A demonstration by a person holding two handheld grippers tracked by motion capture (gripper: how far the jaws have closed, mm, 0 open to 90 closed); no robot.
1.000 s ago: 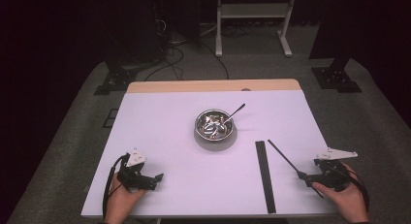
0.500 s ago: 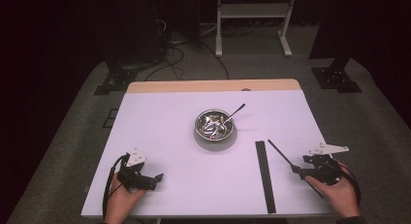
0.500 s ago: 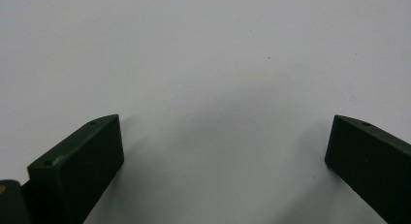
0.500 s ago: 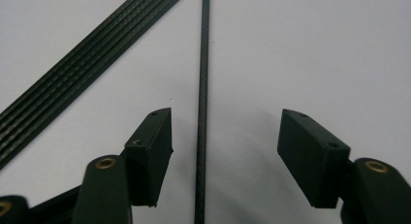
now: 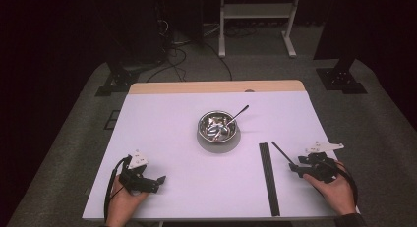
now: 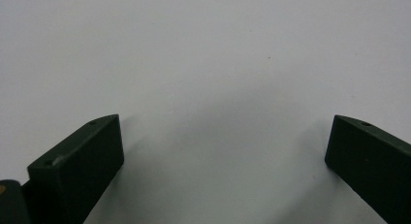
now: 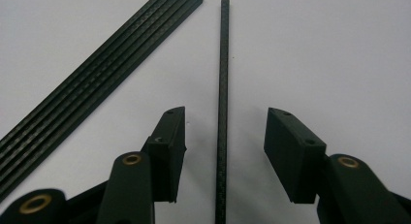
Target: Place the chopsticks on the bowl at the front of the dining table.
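The right gripper (image 7: 224,151) lies low over the white table (image 5: 162,133) with its jaws half spread and just now closing; a thin black rod (image 7: 223,88) runs straight between them, a clear gap on either side, neither pad touching it; in the high view the right gripper (image 5: 295,167) sits at the rod's near end and the rod (image 5: 281,152) slants away from it toward the middle of the table. Just beside the rod, on the side away from the hand, lies a bundle of black strips (image 7: 102,88), close but apart from it; in the high view the bundle (image 5: 268,178) stretches lengthwise past the gripper's tip. Farther off beyond the rod's far end stands a metal bowl (image 5: 217,127) with a spoon (image 5: 239,113) leaning over its rim. Well apart, the left gripper (image 5: 160,180) rests on the table, its jaws standing wide with bare table between them.
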